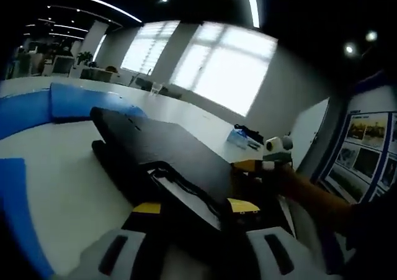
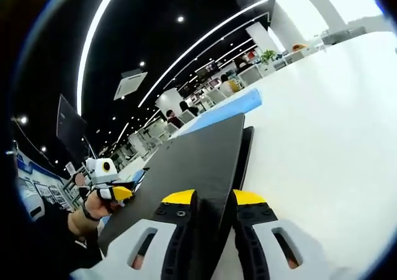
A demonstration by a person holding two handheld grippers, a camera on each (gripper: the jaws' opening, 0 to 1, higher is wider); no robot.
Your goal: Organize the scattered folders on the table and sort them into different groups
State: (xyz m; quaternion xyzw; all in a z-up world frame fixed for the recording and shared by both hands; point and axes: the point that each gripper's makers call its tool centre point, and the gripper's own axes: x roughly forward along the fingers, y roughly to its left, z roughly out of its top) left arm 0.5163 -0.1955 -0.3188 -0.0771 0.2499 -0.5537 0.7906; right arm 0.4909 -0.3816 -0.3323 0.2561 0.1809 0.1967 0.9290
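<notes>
Table white, black folder above, windows behind.

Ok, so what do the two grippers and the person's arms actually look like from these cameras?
Both match: the left gripper and the right gripper have pale grey-white bodies with dark slots, black jaws and yellow tips. Seen from the other side, the left gripper carries a white box with a round lens and a yellow part. The hand gripping it wears a dark wristband; the sleeve looks dark.

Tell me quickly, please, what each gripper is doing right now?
Left gripper: shut on the black folder.
Right gripper: shut on the same black folder.
</notes>
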